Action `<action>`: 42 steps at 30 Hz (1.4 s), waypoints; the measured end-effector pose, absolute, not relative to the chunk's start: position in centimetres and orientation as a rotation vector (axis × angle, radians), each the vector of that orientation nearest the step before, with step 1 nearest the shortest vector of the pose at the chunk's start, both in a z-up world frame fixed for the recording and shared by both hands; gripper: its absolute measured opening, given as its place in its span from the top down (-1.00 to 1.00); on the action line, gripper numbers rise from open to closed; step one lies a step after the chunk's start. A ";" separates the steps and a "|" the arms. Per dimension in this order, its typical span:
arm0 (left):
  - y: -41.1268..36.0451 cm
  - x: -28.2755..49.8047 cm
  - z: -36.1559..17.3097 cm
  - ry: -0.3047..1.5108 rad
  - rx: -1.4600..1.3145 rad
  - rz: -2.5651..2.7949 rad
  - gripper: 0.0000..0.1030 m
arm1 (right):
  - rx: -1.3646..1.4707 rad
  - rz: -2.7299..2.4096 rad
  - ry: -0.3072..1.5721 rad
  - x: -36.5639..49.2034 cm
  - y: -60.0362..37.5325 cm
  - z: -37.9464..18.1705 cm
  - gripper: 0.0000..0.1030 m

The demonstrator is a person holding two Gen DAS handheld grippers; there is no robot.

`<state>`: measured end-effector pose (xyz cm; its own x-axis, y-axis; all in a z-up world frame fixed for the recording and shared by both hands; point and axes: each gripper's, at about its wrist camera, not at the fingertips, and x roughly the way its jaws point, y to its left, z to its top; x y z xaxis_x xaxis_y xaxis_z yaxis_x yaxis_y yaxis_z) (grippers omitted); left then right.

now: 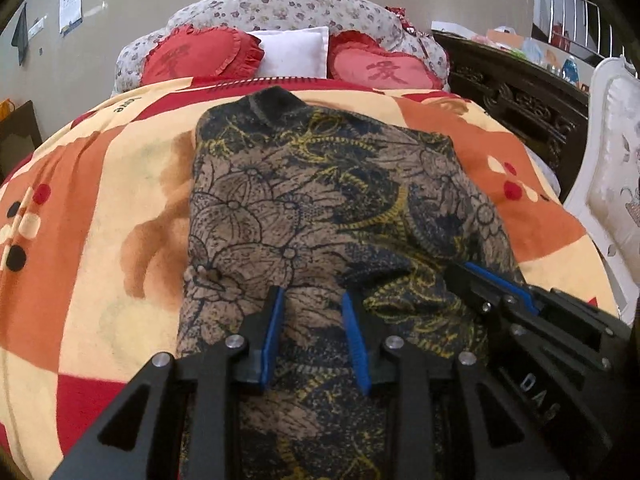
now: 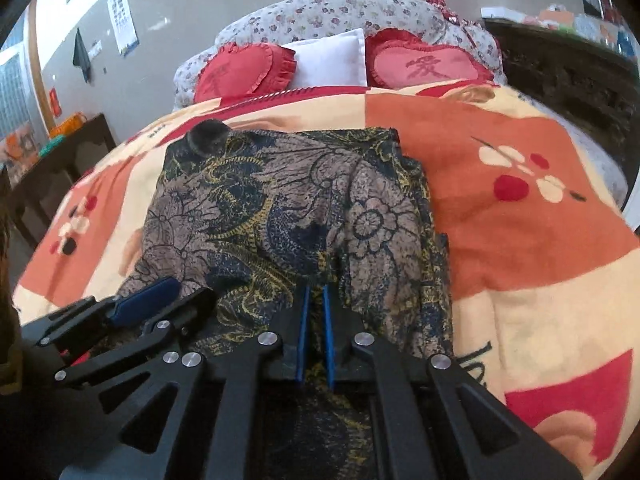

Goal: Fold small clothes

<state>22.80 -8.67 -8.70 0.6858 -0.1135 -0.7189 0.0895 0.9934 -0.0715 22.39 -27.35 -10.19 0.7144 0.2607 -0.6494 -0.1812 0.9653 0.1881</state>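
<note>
A brown, navy and yellow floral garment (image 1: 300, 200) lies partly folded on the bed, its dark collar toward the pillows. My left gripper (image 1: 312, 296) hovers over its near part, blue pads apart and pressing on nothing, with only cloth lying beneath the gap. In the right wrist view the garment (image 2: 280, 208) fills the middle. My right gripper (image 2: 316, 286) has its pads almost together, with a raised ridge of the fabric pinched at its tips. Each gripper shows in the other's view: the right gripper (image 1: 456, 270) is at the lower right and the left gripper (image 2: 192, 290) at the lower left.
An orange, cream and red bedspread (image 1: 100, 200) covers the bed. Two red heart cushions (image 1: 200, 58) and a white pillow (image 1: 294, 50) lean on a floral headboard. A dark carved cabinet (image 1: 520, 108) and a white chair (image 1: 608, 184) stand to the right, a dark side table (image 2: 60, 152) to the left.
</note>
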 end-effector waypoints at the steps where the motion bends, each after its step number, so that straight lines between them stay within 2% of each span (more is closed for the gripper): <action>1: -8.6 22.8 -8.7 0.808 -0.038 -0.117 0.38 | 0.133 0.256 0.737 22.4 -27.6 -10.3 0.88; 17: -7.8 22.8 -8.4 0.828 -0.082 -0.156 0.37 | 0.220 0.305 0.745 22.7 -28.5 -10.7 0.89; 20: -5.2 22.1 -5.9 0.913 -0.194 -0.327 -0.09 | 0.213 0.286 0.789 22.5 -28.5 -10.1 0.88; 21: -3.9 21.4 -5.0 0.895 -0.239 -0.362 -0.43 | 0.228 0.276 0.815 22.5 -28.6 -9.6 0.87; 22: -2.3 20.5 -4.1 0.852 -0.266 -0.367 -0.63 | 0.259 0.262 0.838 21.9 -29.0 -8.8 0.83; 23: -0.4 19.6 -3.3 0.789 -0.263 -0.329 -0.92 | 0.278 0.242 0.835 20.8 -29.2 -7.9 0.81; 24: 1.0 19.2 -3.2 0.749 -0.250 -0.292 -0.96 | 0.281 0.230 0.820 19.8 -29.3 -7.5 0.74; 27: 4.0 21.1 -5.8 0.854 -0.348 -0.333 -0.92 | 0.280 0.227 0.767 15.8 -28.5 -6.9 0.66; 30: 3.9 23.2 -9.0 0.976 -0.473 -0.446 -0.76 | 0.267 0.230 0.753 12.7 -27.6 -8.1 0.65; 33: 2.1 24.2 -10.0 0.985 -0.514 -0.553 -0.84 | 0.242 0.235 0.725 10.6 -27.5 -9.0 0.65; 39: 3.3 27.5 -11.1 1.008 -0.832 -0.688 -0.85 | 0.247 0.211 0.676 9.4 -30.2 -7.6 0.65; 41: 4.0 27.5 -11.2 0.997 -0.879 -0.681 -0.75 | 0.286 0.187 0.648 9.7 -32.0 -6.7 0.64; 42: 4.1 27.4 -11.2 1.006 -0.871 -0.652 -0.41 | 0.300 0.173 0.636 10.1 -33.0 -6.3 0.57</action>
